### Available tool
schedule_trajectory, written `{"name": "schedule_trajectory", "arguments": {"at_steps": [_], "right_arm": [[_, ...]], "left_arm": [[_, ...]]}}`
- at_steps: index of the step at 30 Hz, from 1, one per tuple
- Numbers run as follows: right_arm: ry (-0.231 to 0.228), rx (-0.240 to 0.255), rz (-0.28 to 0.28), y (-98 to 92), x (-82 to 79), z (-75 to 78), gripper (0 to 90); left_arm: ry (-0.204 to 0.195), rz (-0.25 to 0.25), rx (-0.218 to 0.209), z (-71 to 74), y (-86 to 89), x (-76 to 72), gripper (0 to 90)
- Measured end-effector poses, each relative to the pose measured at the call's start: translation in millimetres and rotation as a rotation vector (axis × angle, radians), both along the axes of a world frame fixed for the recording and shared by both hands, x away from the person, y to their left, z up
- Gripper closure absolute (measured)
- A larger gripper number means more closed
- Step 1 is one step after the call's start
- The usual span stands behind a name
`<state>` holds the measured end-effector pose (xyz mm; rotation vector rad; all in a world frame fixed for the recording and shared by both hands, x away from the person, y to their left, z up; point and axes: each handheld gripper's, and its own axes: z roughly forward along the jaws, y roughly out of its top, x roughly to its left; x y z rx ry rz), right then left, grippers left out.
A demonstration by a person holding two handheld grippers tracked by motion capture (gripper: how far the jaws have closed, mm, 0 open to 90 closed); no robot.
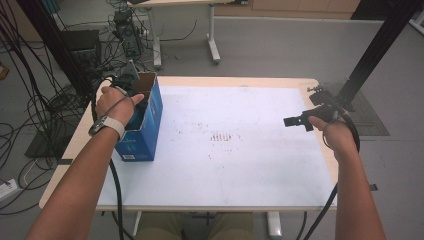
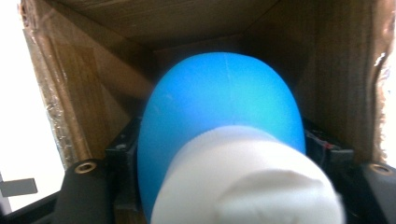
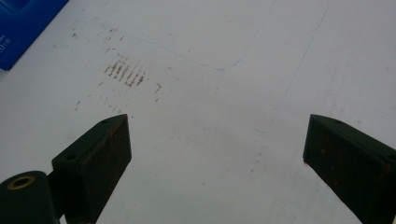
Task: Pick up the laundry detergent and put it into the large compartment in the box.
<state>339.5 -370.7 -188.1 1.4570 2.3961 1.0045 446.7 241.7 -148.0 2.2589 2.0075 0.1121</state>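
The left hand-held gripper (image 1: 131, 102) is down inside the blue box (image 1: 145, 131) near the desk's (image 1: 250, 175) left edge, pinching a blue bottle (image 2: 219, 116). Next, I think, lift it straight out. The right hand-held gripper (image 3: 215, 154) hangs spread wide near the right edge.

A grey floor (image 1: 280, 45) strewn with black cables (image 1: 30, 115) is seen beyond the tabletop's far edge, where a second table's white legs (image 1: 214, 35) stand.

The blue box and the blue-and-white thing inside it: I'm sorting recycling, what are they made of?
Blue box: likely cardboard, given the printed blue outside and raw brown, fibrous inner walls. Blue-and-white object: probably plastic, smooth with a soft sheen; too blurred to be certain.
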Motion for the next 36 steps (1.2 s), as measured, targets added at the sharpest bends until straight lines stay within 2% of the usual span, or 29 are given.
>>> {"name": "schedule_trajectory", "arguments": {"at_steps": [17,28,30,32,36], "right_arm": [[-0.004,-0.002,-0.001,0.0,-2.7,1.7,7.7],[-0.006,-0.003,0.002,-0.1,-3.8,2.8,7.7],[-0.007,-0.001,0.0,-0.3,-4.4,2.9,7.7],[-0.007,-0.001,0.001,-0.4,-4.8,3.3,7.7],[-0.007,-0.002,0.002,-0.9,-5.3,3.3,7.7]], "left_arm": [[0.0,-0.012,-0.008,5.0,2.5,-1.8,28.6],[-0.001,-0.016,-0.02,17.2,5.4,-3.0,27.6],[-0.001,-0.013,-0.011,18.8,4.0,-3.3,25.4],[-0.003,-0.003,-0.031,19.8,7.5,-4.0,23.1],[-0.005,-0.006,-0.037,22.3,9.1,-4.8,20.3]]}}
